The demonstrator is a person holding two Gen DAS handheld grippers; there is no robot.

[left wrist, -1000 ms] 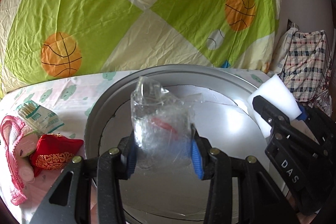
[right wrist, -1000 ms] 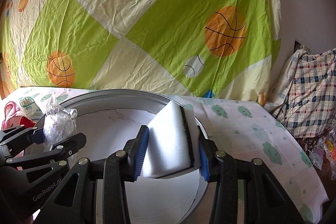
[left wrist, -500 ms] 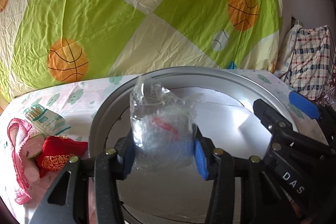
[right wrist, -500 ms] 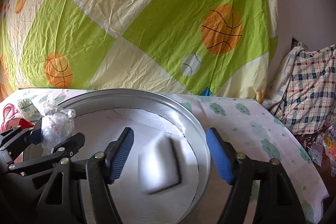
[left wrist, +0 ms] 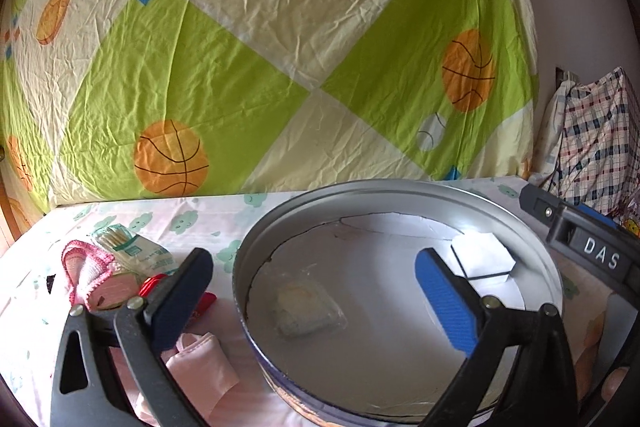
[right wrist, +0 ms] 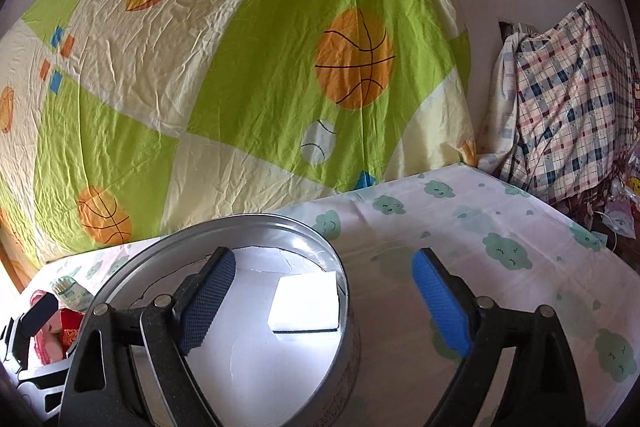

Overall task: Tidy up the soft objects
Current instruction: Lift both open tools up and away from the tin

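Note:
A round metal tin (left wrist: 540, 259) (right wrist: 304, 227) stands on the cloth-covered table. Inside it lie a clear plastic packet (left wrist: 306, 311) near its left wall and a white sponge with a dark underside (left wrist: 482, 259) (right wrist: 306, 301) at its right wall. My left gripper (left wrist: 316, 291) hangs over the tin's near left rim, its jaws opening wide with nothing between them. My right gripper (right wrist: 320, 301) is over the tin's right side, jaws also opening, the sponge lying free below them. The right gripper's finger (left wrist: 580, 239) shows at the right of the left wrist view.
Left of the tin lie a pink knitted piece (left wrist: 86, 279), a cotton swab pack (left wrist: 132, 251), a red pouch (left wrist: 200, 301) and pale pink cloth (left wrist: 200, 363). A sports-print sheet (left wrist: 240, 67) hangs behind. Checked fabric (right wrist: 560, 107) is piled at the right.
Both grippers opened and drew back slightly. The plastic packet dropped from the left gripper and the sponge from the right one; both now lie in the tin.

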